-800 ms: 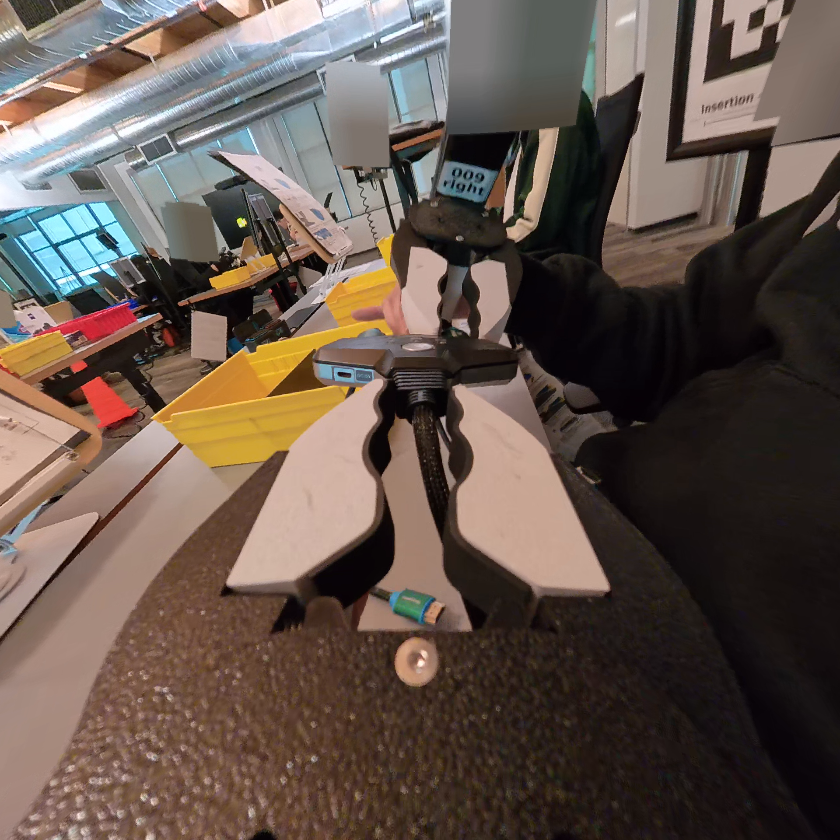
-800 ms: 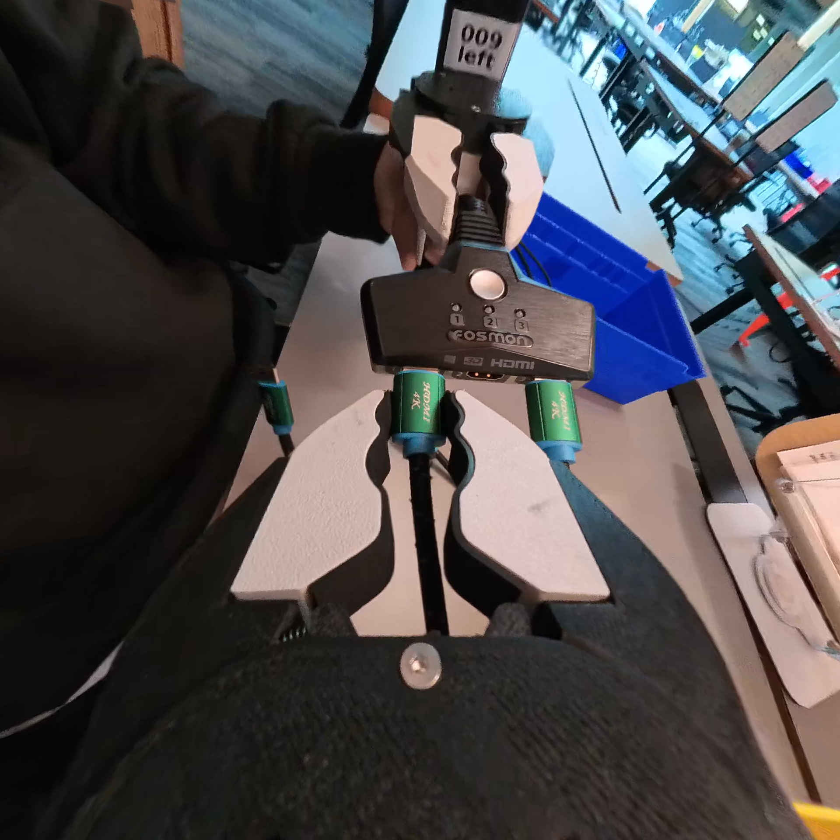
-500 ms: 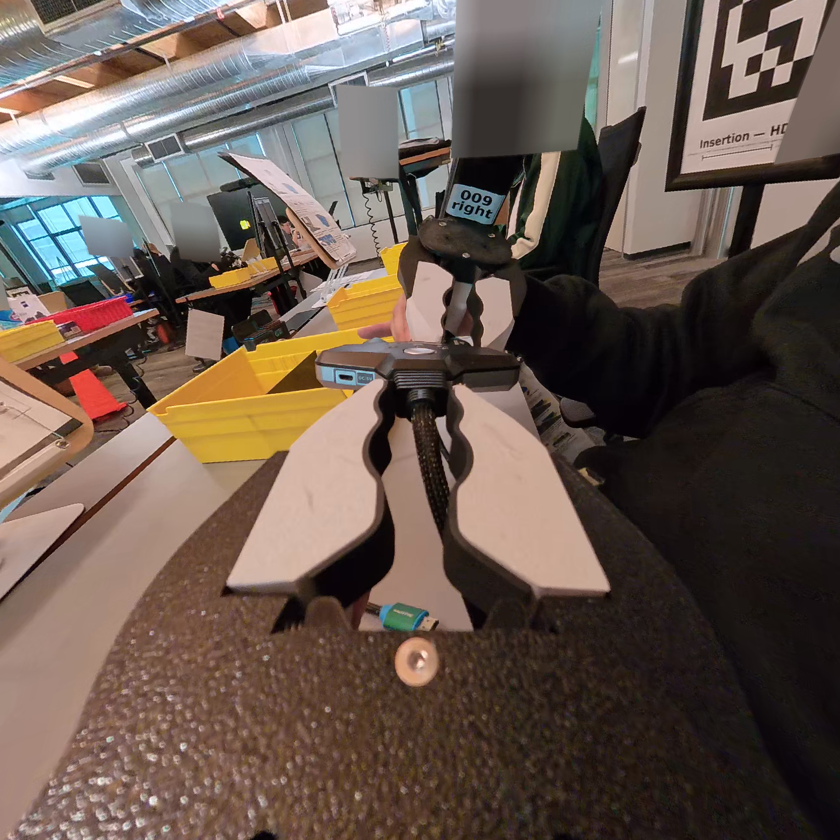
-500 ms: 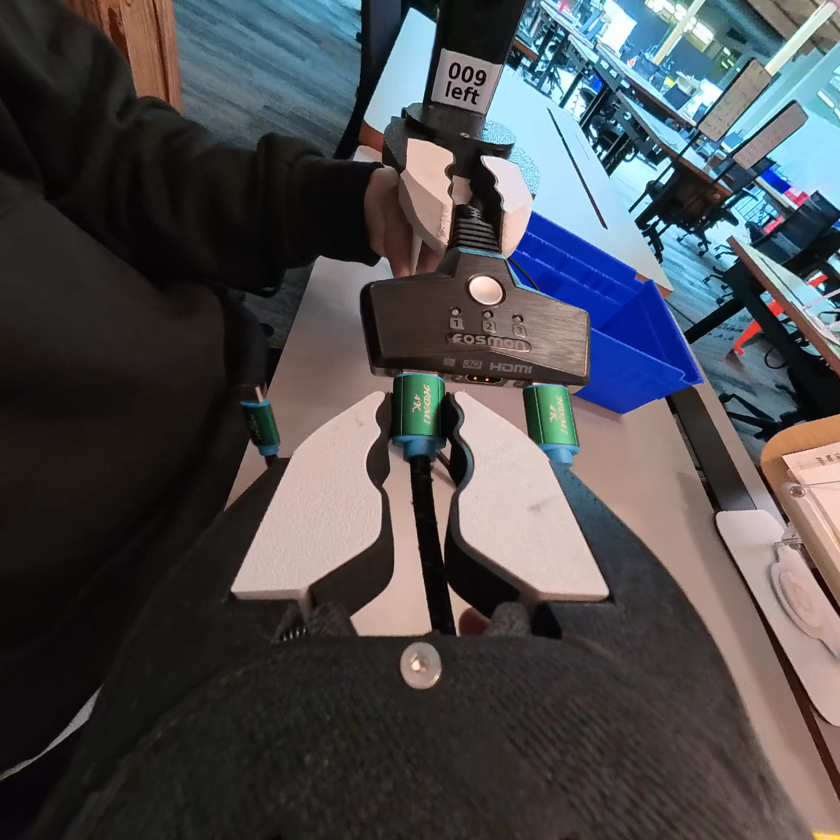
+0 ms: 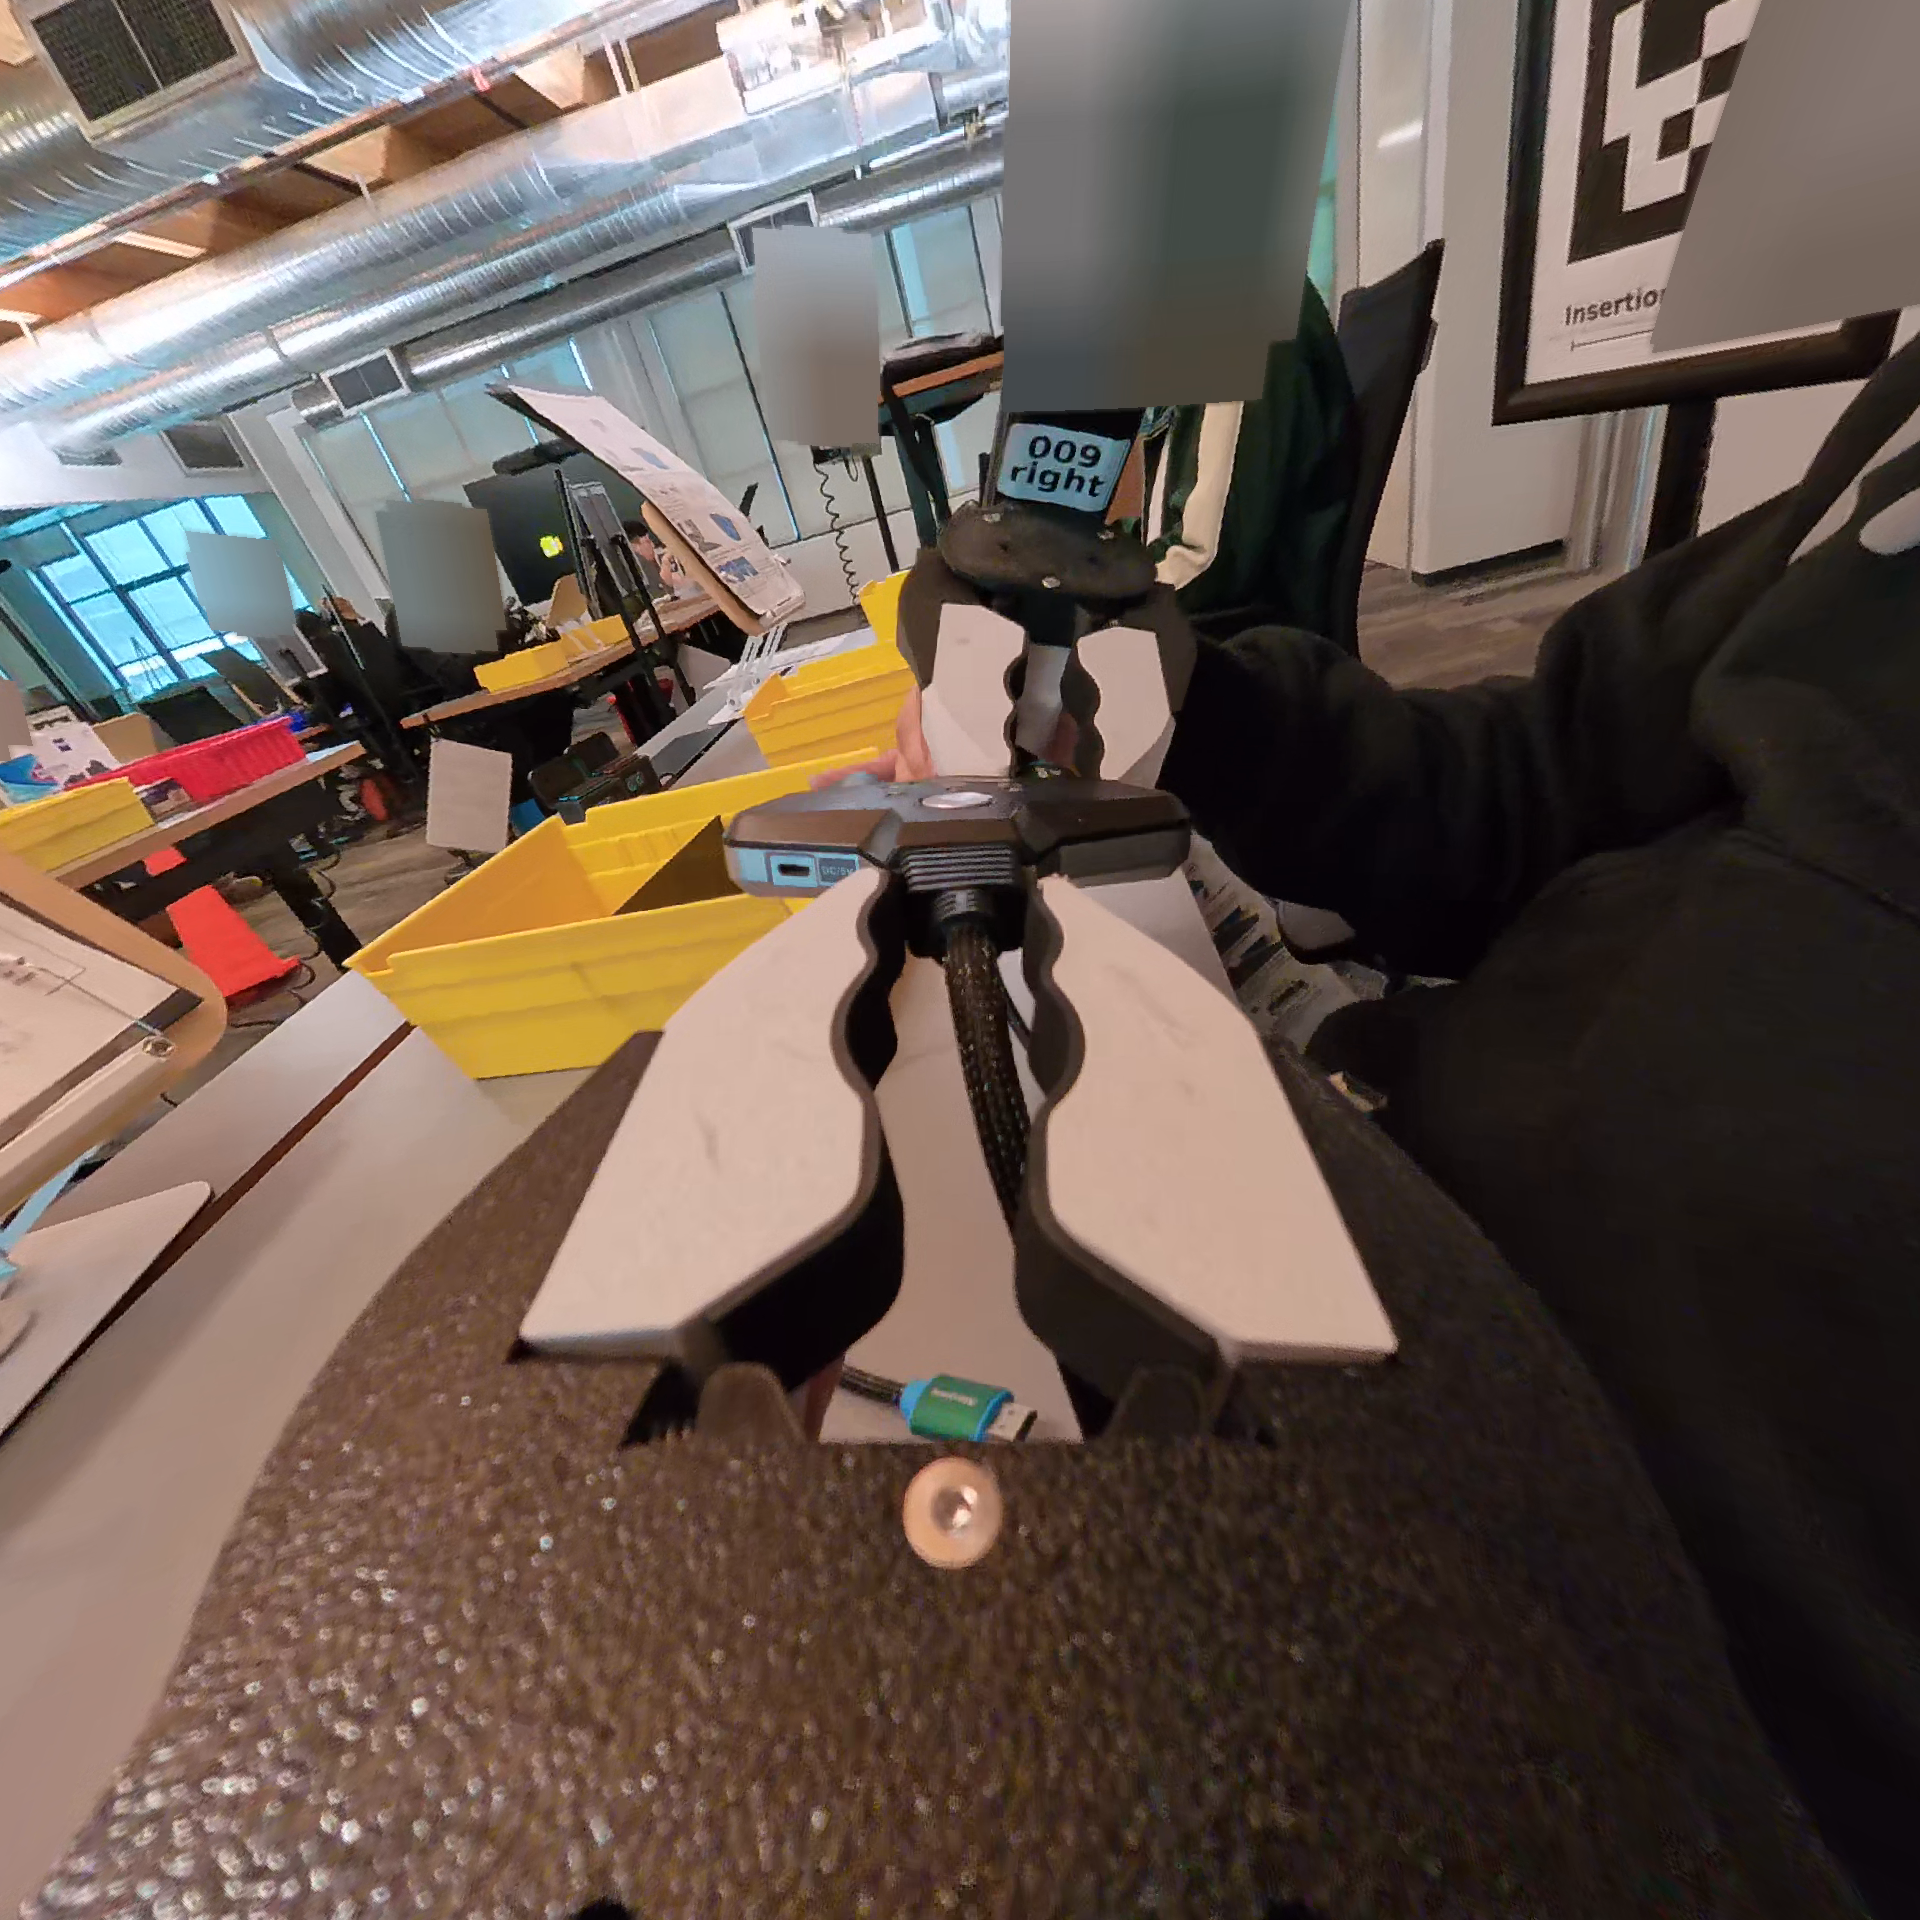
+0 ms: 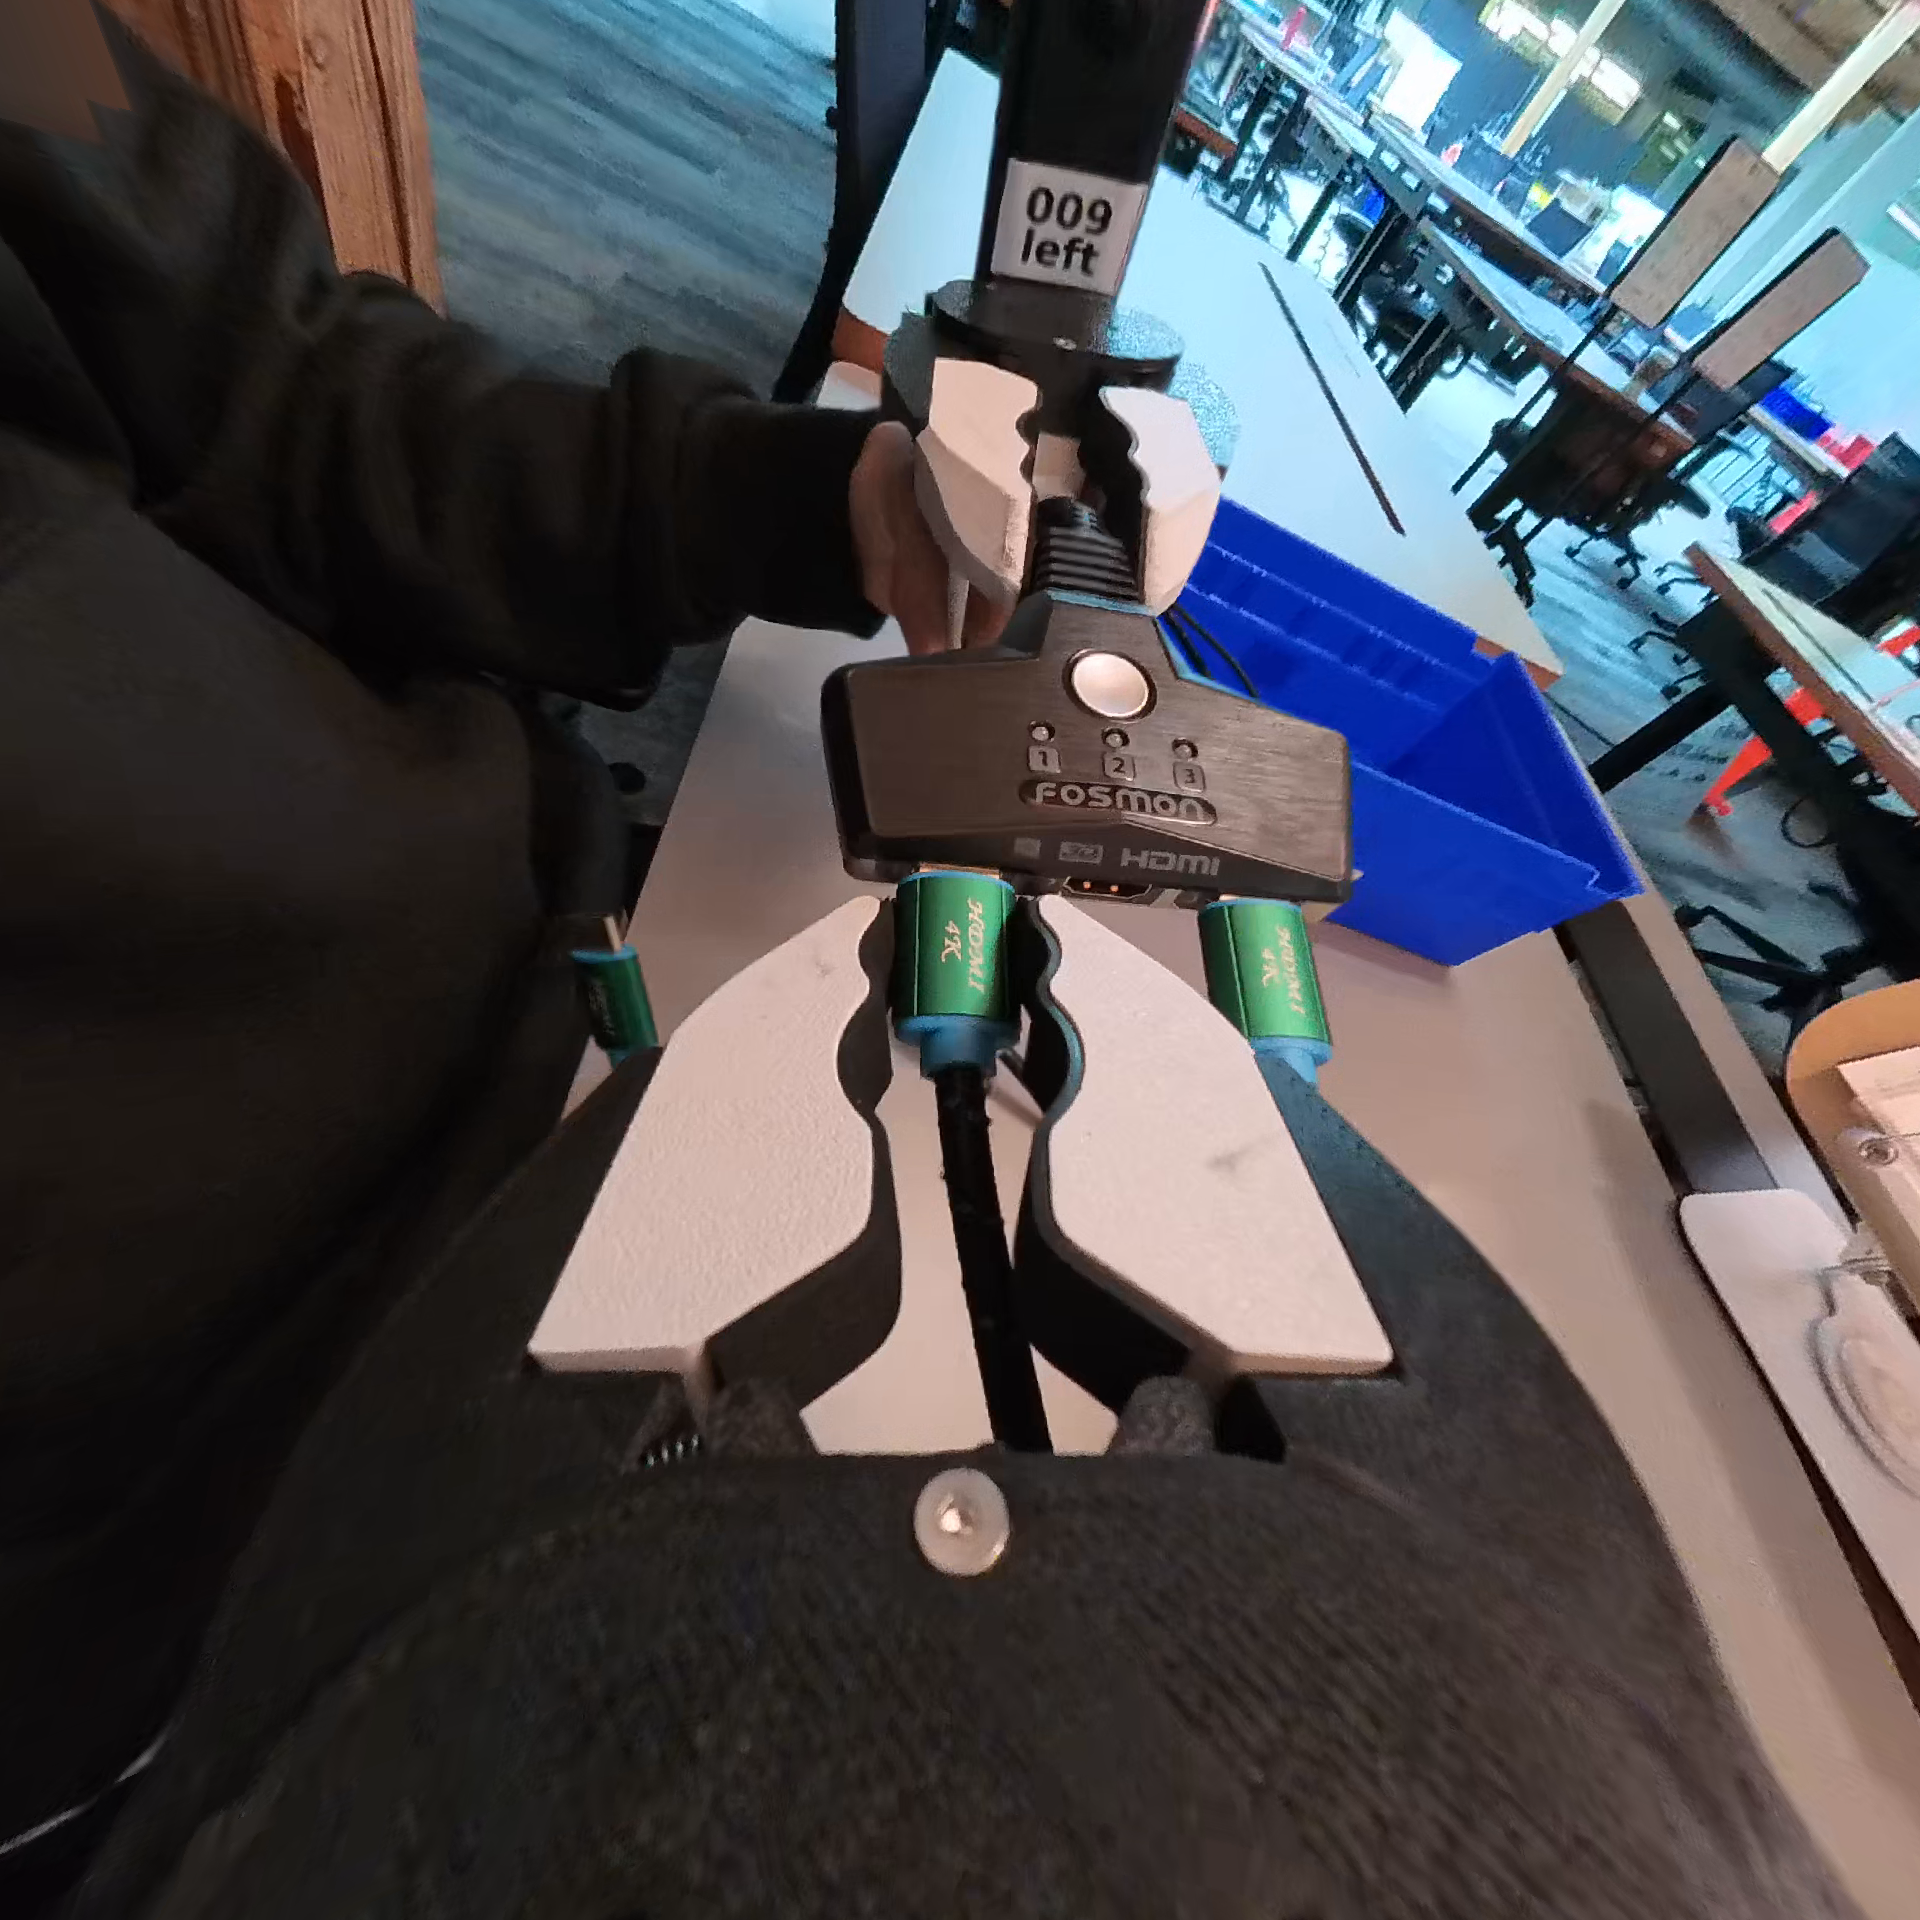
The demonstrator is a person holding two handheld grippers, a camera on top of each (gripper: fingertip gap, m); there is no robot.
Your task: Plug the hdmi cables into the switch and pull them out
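Left gripper [image 5: 956, 914] clamps switch [image 6: 1086, 774] pigtail collar; right gripper [image 6: 956, 971] clamps green plug [image 6: 948, 961]. Rigid, smooth shell: grip its sides, pull straight

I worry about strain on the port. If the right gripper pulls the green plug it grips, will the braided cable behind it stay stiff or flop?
Probably floppy: the braided cable curves loosely behind the green plug. The plug's smooth metal shell may slip between the jaws. The switch looks light, so it likely needs holding.
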